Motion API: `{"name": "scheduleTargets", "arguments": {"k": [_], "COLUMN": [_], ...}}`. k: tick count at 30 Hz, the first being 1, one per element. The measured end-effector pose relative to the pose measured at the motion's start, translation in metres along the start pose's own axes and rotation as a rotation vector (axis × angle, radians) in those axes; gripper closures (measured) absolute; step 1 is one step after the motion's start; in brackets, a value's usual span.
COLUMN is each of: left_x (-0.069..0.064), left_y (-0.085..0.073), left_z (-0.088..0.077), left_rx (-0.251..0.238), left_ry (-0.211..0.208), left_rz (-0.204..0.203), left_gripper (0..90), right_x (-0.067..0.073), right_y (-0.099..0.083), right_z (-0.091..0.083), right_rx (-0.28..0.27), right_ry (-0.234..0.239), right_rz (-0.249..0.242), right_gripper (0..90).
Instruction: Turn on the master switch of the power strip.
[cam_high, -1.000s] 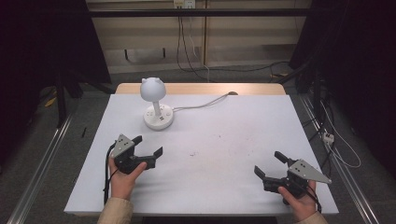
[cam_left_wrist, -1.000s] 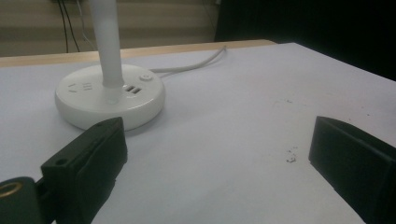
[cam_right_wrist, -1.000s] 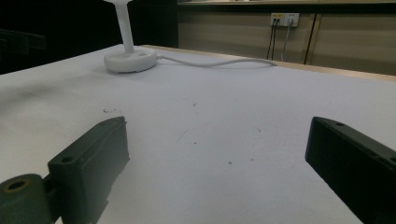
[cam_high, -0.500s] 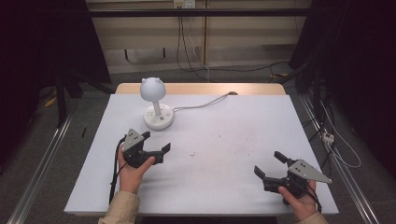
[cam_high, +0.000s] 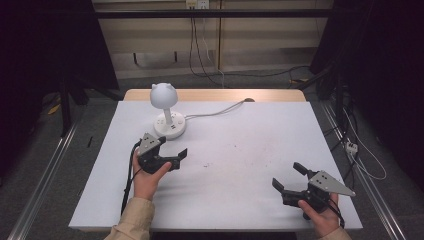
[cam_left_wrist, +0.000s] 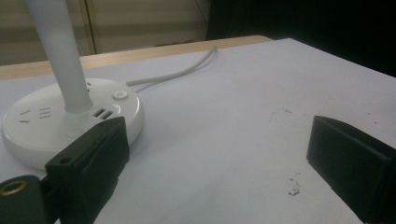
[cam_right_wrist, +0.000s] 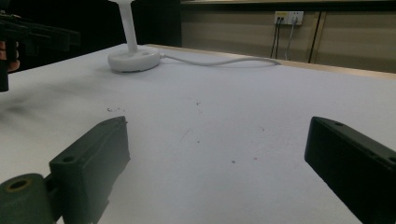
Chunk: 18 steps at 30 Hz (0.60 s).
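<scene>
A white desk lamp (cam_high: 163, 95) with a round head stands on a disc base (cam_high: 170, 125) at the table's back left. The base (cam_left_wrist: 42, 126) carries sockets, USB ports and a round button (cam_left_wrist: 120, 94). My left gripper (cam_high: 173, 147) is open and empty, just in front of the base; in the left gripper view its left jaw stands right next to the base rim, gripper (cam_left_wrist: 219, 154). My right gripper (cam_high: 288, 176) is open and empty near the front right edge, gripper (cam_right_wrist: 217, 158), pointing across the table toward the lamp base (cam_right_wrist: 133, 59).
The lamp's white cable (cam_high: 220, 110) runs from the base to the back edge of the white table (cam_high: 250, 150). A wooden strip (cam_high: 215, 95) borders the far side. Small dark specks mark the table's middle. More cables hang off the right side.
My left gripper has moved forward and slightly right, ending close to the lamp base. The right gripper has stayed where it was, still open.
</scene>
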<state>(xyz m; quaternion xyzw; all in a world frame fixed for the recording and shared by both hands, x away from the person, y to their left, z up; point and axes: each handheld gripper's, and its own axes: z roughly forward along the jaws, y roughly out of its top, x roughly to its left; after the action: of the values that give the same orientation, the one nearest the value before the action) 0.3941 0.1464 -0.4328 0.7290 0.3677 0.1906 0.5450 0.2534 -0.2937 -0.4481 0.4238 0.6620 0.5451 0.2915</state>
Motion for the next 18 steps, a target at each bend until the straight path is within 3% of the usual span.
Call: {"name": "scheduleTargets", "arguments": {"k": [18], "left_x": [-0.002], "left_y": [0.012], "left_z": [0.024], "left_rx": [0.022], "left_ry": [-0.008], "left_rz": [0.012], "left_gripper": [5.9], "right_x": [-0.001], "right_y": [0.0], "right_z": [-0.001], "right_rx": [-0.002], "right_ry": [0.003], "right_rz": [-0.001], "right_gripper": [6.8]}}
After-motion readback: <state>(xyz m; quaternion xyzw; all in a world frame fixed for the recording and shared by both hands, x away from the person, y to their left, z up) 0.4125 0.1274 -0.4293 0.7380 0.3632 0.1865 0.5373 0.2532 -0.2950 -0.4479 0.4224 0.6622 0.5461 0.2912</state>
